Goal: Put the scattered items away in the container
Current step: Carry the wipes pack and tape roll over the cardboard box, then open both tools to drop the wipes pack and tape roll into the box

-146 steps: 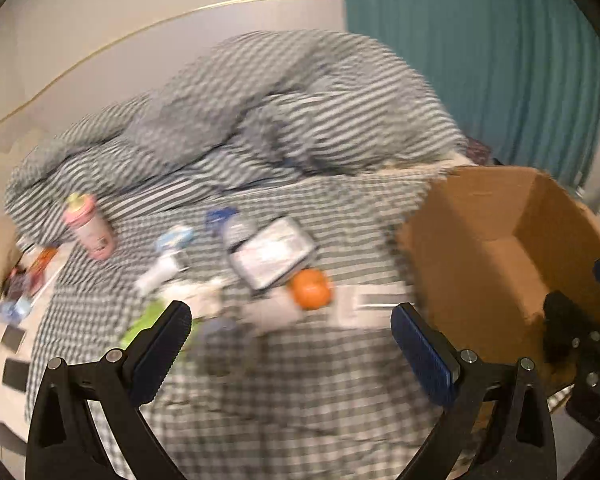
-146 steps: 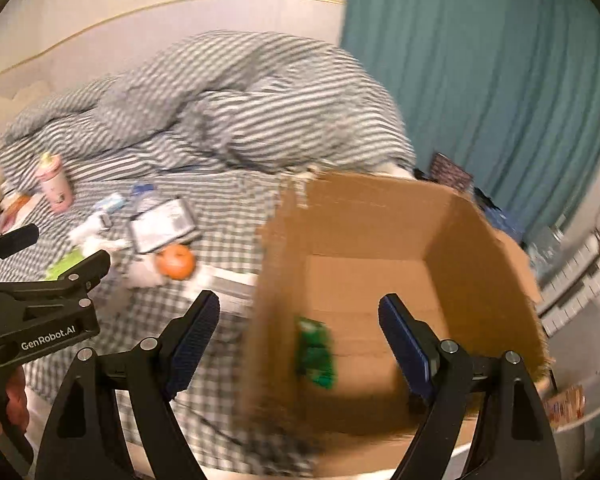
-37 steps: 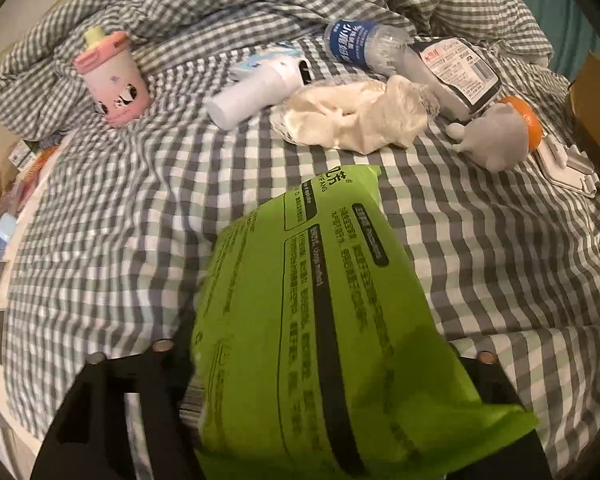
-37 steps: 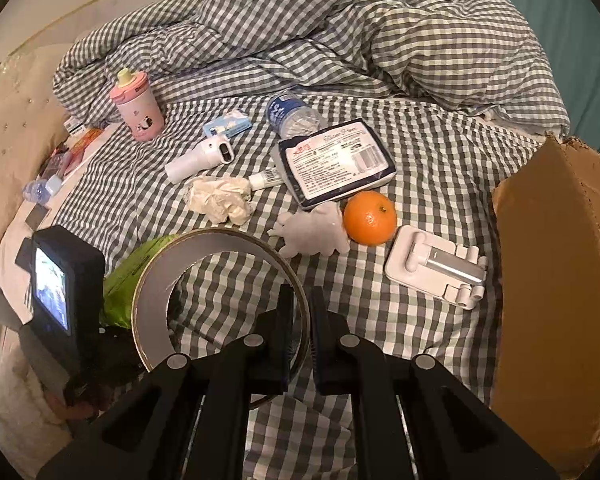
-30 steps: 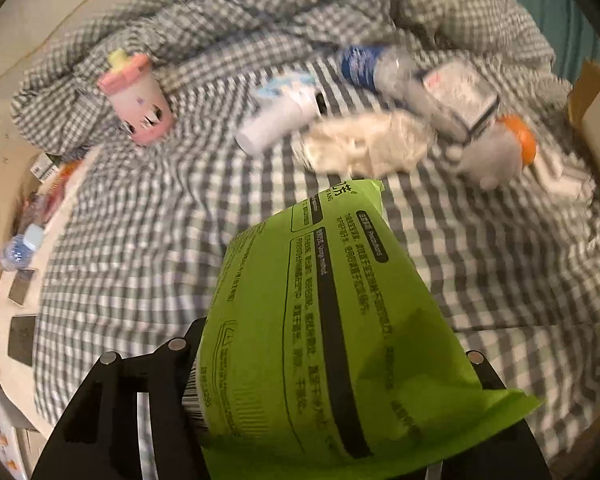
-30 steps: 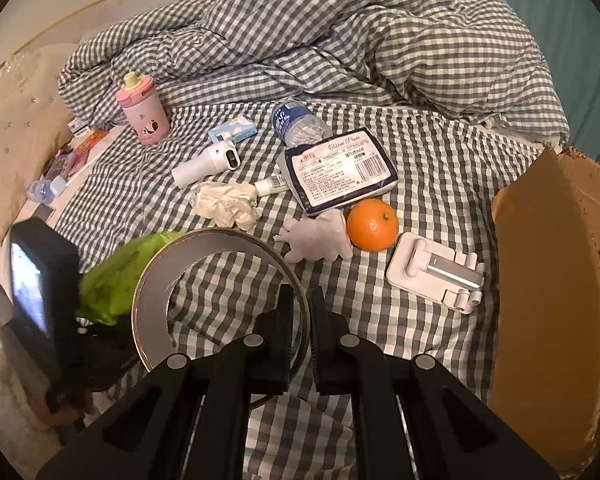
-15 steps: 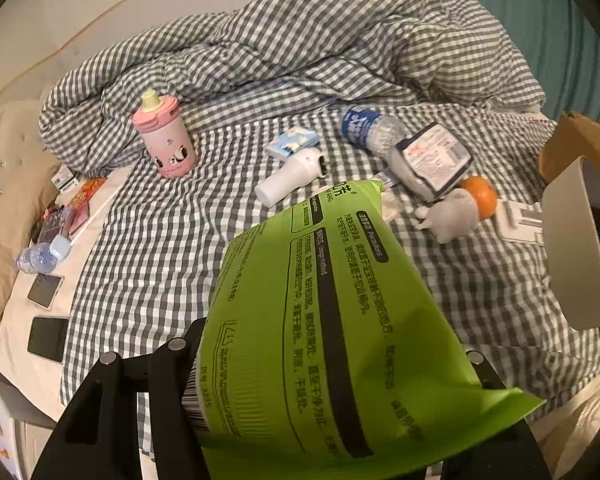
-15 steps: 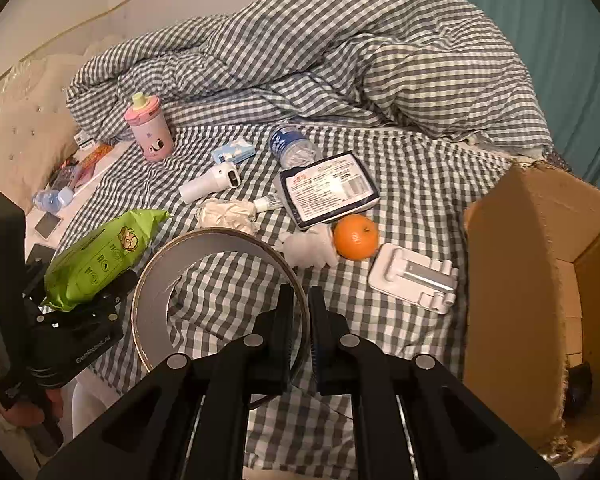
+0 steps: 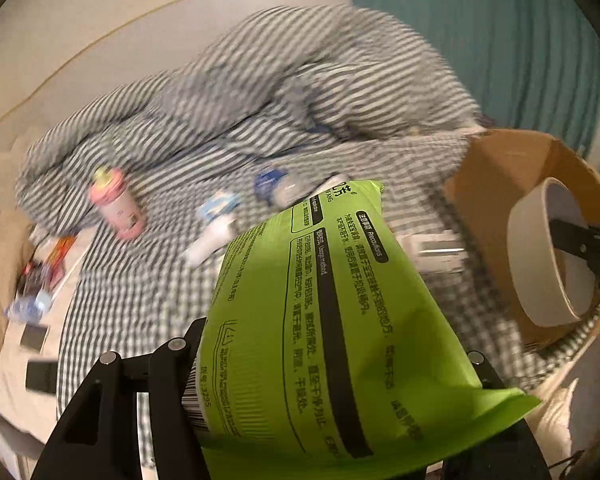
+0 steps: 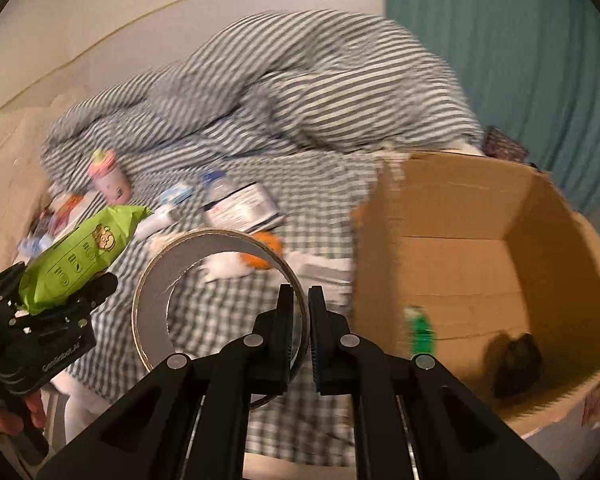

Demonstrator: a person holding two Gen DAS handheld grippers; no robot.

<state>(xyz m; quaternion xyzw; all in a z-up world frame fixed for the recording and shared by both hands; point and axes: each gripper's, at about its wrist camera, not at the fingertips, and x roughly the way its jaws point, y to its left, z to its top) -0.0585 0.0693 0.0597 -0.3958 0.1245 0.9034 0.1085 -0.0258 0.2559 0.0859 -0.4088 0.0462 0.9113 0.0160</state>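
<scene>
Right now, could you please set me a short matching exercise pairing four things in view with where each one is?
Things:
1. green packet
2. tape roll
3. pink cup
4. small green item

Places:
A. inside the cardboard box
B. standing on the checked bedcover
C. in the left hand-held gripper
D. in the right hand-held gripper

Pairs: 1-C, 2-D, 3-B, 4-A

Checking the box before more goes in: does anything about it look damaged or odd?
The cardboard box looks worn: its near left edge is ragged and torn along the top. Inside lie a green item and a dark one, too blurred to identify.
</scene>
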